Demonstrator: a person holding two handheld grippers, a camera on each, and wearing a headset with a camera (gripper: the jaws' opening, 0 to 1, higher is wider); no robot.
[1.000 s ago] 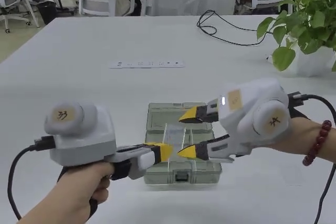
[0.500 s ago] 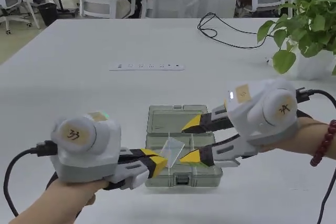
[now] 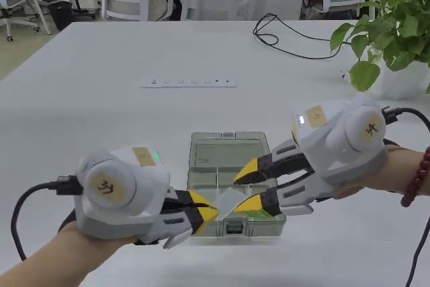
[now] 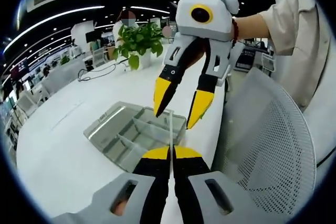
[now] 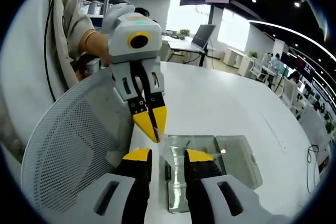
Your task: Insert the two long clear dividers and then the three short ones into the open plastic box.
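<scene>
The open clear-green plastic box [image 3: 201, 181] lies on the white table, lid folded back, with clear dividers standing inside [image 4: 137, 127]. My left gripper [image 3: 209, 211] is shut on a small clear divider [image 3: 228, 198], held tilted over the box's front half. From its own view the divider [image 4: 170, 127] is a thin edge rising from the closed tips of my left gripper [image 4: 170, 153]. My right gripper [image 3: 246, 189] is open, one jaw above and one below the divider's free end. From the right gripper [image 5: 169, 156], I see the left gripper [image 5: 152, 125] pointing down at it over the box [image 5: 231, 156].
A white power strip [image 3: 188, 83] lies further back on the table and a black cable [image 3: 282, 35] coils at the far right. A potted plant [image 3: 393, 25] stands at the right edge. A white mesh chair [image 4: 268, 145] is at the table's near side.
The left gripper has rolled and moved right and down, bringing the divider lower over the box front. The right gripper has come down, its open jaws now straddling the divider.
</scene>
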